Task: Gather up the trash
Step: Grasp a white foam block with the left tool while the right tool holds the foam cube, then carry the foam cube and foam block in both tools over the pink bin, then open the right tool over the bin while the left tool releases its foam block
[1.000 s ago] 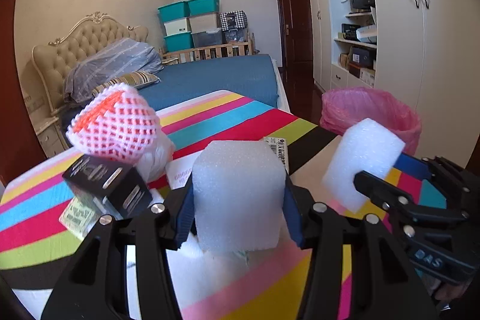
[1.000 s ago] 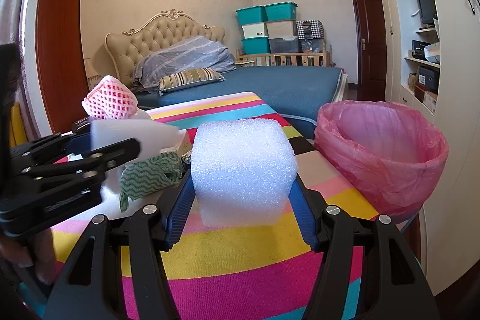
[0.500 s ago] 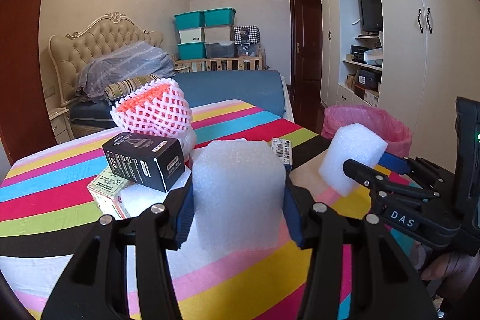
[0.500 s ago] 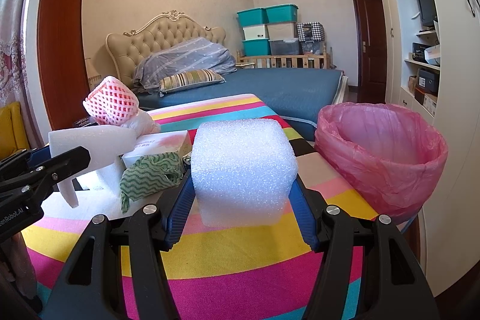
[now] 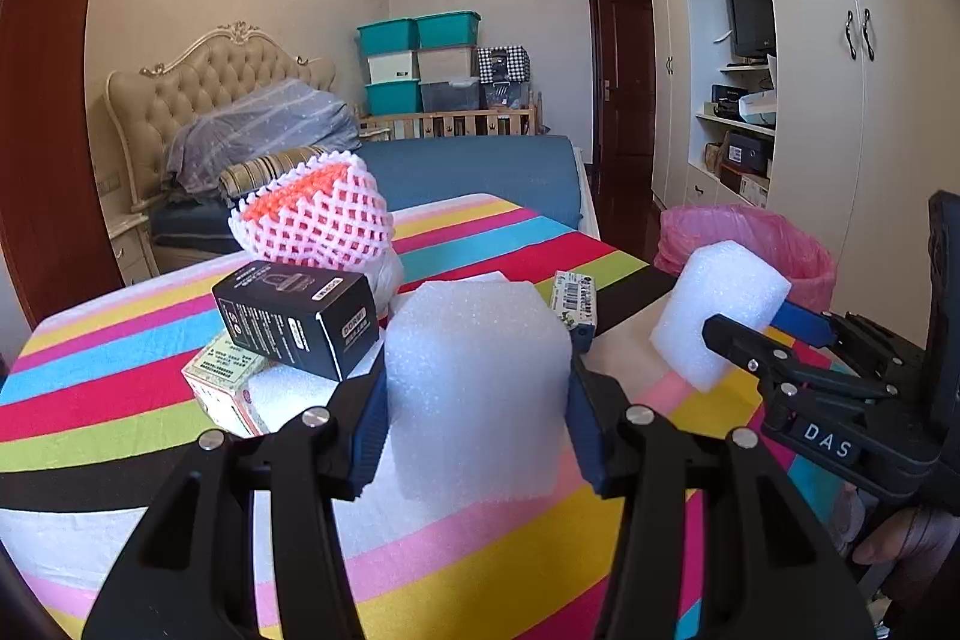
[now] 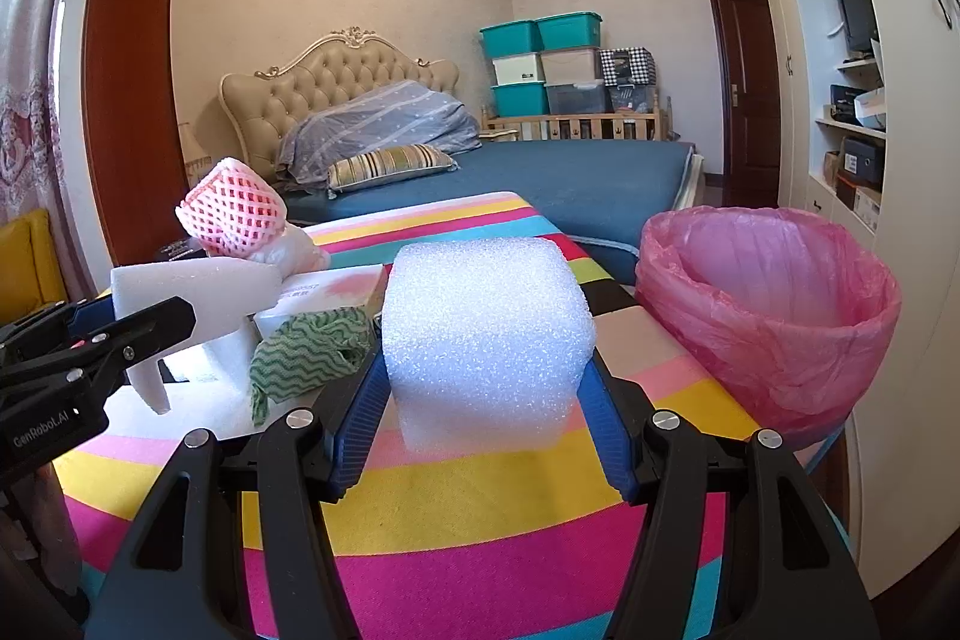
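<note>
My left gripper (image 5: 477,418) is shut on a white foam block (image 5: 477,382), held above the striped table (image 5: 108,400). My right gripper (image 6: 486,412) is shut on a second white foam block (image 6: 489,328); it shows in the left wrist view (image 5: 717,313) at the right. The left gripper's foam block shows in the right wrist view (image 6: 198,295) at the left. A bin with a pink bag (image 6: 774,304) stands off the table's right edge, just right of my right gripper.
On the table lie a black box (image 5: 297,319), a pink foam fruit net (image 5: 315,220), a green-printed carton (image 5: 222,379), a small barcode box (image 5: 576,301) and a green wavy cloth (image 6: 306,355). A bed (image 6: 570,184) is behind, wardrobes at the right.
My left gripper has lifted and drawn back with its foam block; the boxes and fruit net now sit further off. The right gripper has stayed almost still.
</note>
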Motion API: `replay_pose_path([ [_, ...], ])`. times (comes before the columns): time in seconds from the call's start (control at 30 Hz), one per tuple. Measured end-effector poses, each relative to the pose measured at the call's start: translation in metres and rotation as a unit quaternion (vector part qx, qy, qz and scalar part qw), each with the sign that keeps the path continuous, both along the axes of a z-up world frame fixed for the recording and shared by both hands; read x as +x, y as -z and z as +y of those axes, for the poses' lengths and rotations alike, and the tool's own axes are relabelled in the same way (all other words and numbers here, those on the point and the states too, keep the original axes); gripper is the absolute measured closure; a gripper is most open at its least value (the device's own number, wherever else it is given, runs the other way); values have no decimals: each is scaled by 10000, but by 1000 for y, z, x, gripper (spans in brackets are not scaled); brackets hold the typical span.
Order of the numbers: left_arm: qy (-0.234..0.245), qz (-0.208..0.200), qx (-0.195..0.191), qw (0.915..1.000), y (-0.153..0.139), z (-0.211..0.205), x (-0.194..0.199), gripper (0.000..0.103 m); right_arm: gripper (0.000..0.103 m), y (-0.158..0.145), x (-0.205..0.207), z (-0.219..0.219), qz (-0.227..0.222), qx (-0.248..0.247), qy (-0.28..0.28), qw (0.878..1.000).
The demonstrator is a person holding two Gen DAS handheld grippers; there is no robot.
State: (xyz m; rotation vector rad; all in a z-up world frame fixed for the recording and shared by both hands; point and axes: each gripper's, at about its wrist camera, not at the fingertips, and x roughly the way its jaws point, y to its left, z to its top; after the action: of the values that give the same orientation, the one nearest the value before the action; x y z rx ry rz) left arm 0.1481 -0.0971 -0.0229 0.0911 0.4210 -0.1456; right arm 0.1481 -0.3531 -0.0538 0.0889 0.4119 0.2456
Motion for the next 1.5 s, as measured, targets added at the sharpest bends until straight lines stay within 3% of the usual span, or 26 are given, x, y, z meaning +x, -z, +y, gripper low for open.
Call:
replay_pose_path([
  [0.17, -71, 37, 34, 10000, -1, -1, 3, 53, 44, 0, -3, 0, -13, -77, -108, 9999],
  [0.33, 233, 269, -107, 9993, -2, -16, 15, 53, 44, -10, -7, -16, -182, -143, 34, 9997],
  [0.47, 674, 417, -164, 9967, -10, -48, 30, 53, 44, -26, -8, -50, -373, -191, 432, 9982],
  [0.73, 1279, 691, -324, 9889, -31, -120, 85, 53, 44, -36, 17, -130, -340, -245, 1195, 9919],
  [1.17, 1600, 1025, -377, 9811, -45, -227, 186, 53, 43, -16, 70, -184, -126, -682, 1456, 9869],
  [1.23, 1606, 1043, -380, 9808, -43, -235, 194, 48, 40, -11, 76, -186, -118, -717, 1414, 9873],
  [1.3, 1754, 1181, -593, 9756, -41, -237, 203, 31, 26, -6, 82, -188, -77, -776, 1367, 9875],
  [1.33, 1734, 1185, -612, 9758, -41, -236, 204, 31, 20, -5, 83, -189, -72, -797, 1368, 9874],
  [1.5, 1455, 924, -533, 9836, -42, -212, 189, 14, 18, -8, 62, -192, -230, -722, 1453, 9865],
])
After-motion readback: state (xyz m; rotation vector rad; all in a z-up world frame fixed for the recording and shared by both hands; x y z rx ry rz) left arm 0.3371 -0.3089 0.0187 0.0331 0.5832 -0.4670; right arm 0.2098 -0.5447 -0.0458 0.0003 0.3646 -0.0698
